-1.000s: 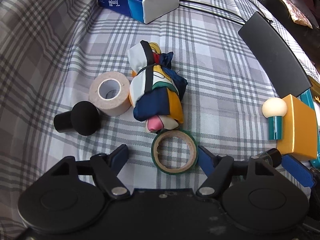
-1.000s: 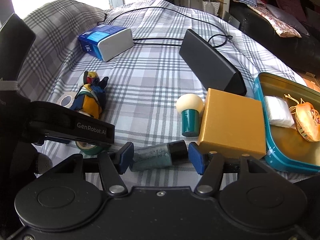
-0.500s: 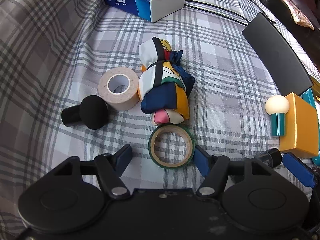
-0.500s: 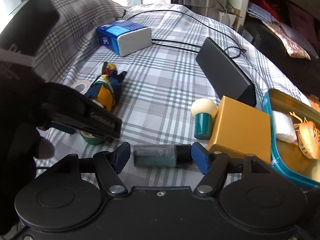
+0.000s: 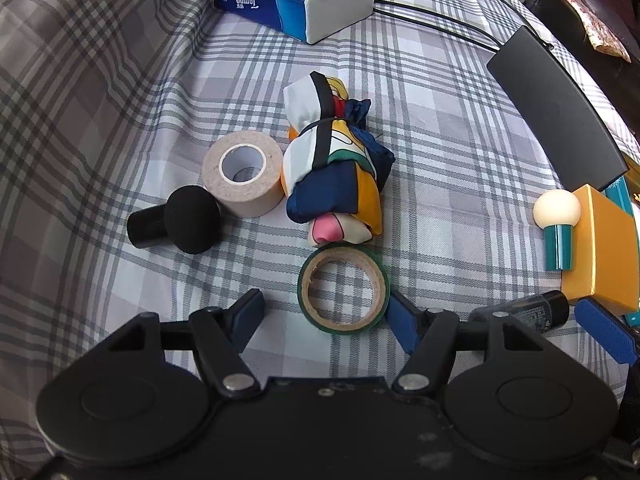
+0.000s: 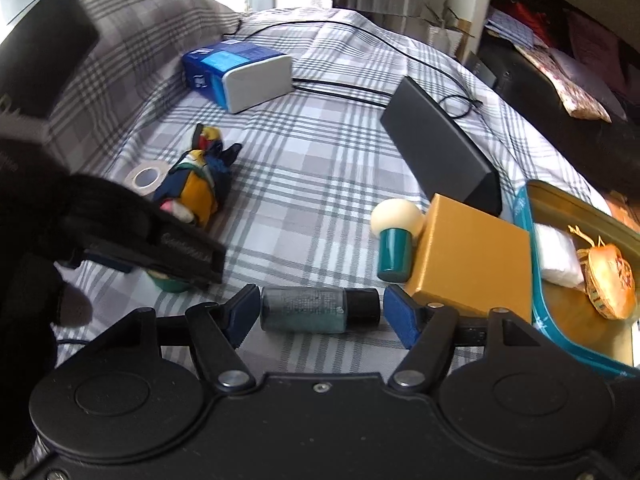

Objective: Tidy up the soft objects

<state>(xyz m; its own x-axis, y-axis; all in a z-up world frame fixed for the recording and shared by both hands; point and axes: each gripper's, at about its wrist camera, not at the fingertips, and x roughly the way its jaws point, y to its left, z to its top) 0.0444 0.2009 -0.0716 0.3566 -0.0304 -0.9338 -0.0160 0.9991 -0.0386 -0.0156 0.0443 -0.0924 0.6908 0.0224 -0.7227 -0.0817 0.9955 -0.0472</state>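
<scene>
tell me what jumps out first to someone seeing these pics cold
The bright multicoloured cloth bundle, tied with a dark band, lies mid-bed on the grey plaid sheet, with a beige tape roll against its left side and a green tape roll just below it. On the right, a gold box sits beside a teal tin, with a small dark-capped glitter bottle lying between the open right gripper's fingers.

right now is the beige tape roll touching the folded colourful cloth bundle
Touching. In the left wrist view the beige tape roll rests against the cloth bundle, with no plaid showing between them.
</scene>
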